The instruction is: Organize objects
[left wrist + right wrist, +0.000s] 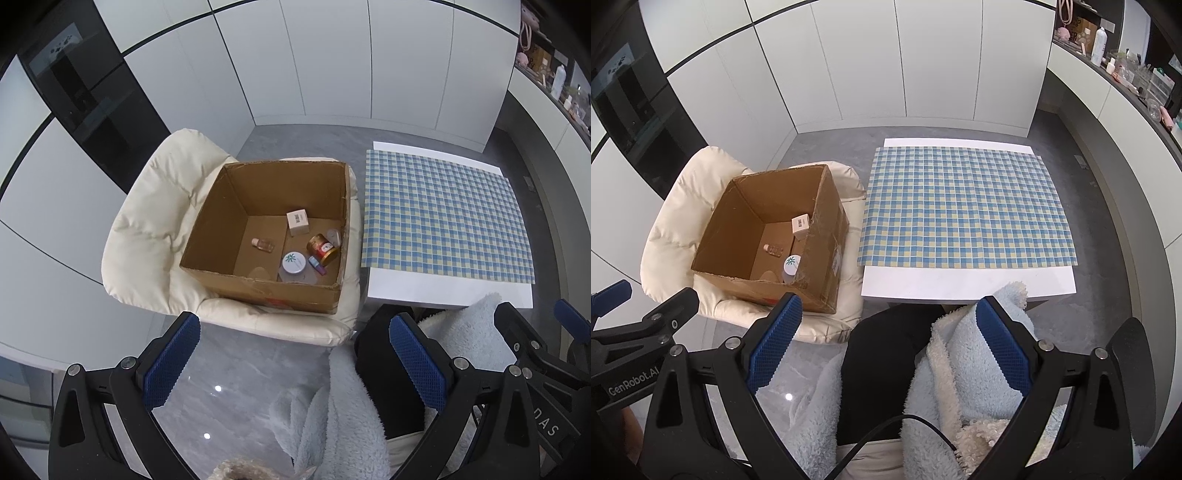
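Note:
An open cardboard box (pixel 221 225) (pixel 827 236) sits on a cream padded chair (pixel 147 229) (pixel 676 221). Inside it lie a small white carton (pixel 297 221) (pixel 800 222), a little clear bottle (pixel 263 244) (pixel 774 250), a round white jar with a green print (pixel 293 263) (pixel 791 264), a red and gold tin (pixel 322 249) and a small blue and pink item (pixel 317 265). My left gripper (pixel 295 363) hangs open above the floor, nearer than the box. My right gripper (pixel 888 341) is open too, over a person's lap, holding nothing.
A white table (pixel 443 291) (pixel 960 282) with a blue checked cloth (pixel 443 214) (pixel 964 206) stands right of the chair. A person's light blue fleece (pixel 340 406) (pixel 971 369) fills the near foreground. White cabinet doors run behind; a cluttered shelf (pixel 1126 62) is at the far right.

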A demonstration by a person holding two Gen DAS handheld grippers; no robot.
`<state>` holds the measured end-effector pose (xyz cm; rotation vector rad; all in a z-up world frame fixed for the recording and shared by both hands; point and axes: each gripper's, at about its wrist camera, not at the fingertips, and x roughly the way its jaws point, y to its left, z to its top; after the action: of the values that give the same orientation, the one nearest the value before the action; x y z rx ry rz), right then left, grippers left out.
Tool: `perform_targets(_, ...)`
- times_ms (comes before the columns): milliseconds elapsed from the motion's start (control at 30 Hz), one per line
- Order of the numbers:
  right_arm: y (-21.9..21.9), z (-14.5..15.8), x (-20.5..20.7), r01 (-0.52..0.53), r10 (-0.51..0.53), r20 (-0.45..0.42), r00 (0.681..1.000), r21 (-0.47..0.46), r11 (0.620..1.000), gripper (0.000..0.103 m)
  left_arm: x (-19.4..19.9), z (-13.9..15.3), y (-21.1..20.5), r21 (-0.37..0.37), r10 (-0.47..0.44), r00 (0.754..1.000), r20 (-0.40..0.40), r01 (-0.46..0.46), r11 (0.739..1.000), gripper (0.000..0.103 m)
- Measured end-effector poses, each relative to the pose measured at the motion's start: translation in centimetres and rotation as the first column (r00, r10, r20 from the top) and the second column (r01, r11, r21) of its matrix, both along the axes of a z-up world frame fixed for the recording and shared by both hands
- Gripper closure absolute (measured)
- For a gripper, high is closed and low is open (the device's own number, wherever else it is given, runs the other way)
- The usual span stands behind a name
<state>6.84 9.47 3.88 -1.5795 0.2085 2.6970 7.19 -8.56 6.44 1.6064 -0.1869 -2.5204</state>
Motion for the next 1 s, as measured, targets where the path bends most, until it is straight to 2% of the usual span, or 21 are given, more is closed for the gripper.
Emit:
perform_targets(100, -0.10, 0.07, 0.10, -0.005, 0.005, -0.004, 1.000, 0.005, 1.000, 0.006, 0.02, 0.03, 0.23, -0.023, 0.000, 1.000, -0.005, 0.000, 1.000, 0.001)
perform_targets(300, -0.27, 0.30, 0.32, -0.013, 0.013, -0.016, 1.000, 0.009, 1.000, 0.006, -0.09, -0.01, -0.15, 0.011, 0.009, 1.000, 0.001, -0.009, 1.000, 0.001)
perform_targets(1000, -0.07, 0.19, 0.33, -0.011, 0.012, -0.012, 1.000, 0.012, 1.000, 0.006, -0.02, 0.26, -0.05, -0.002, 0.011, 1.000, -0.016, -0.011, 1.000, 0.001)
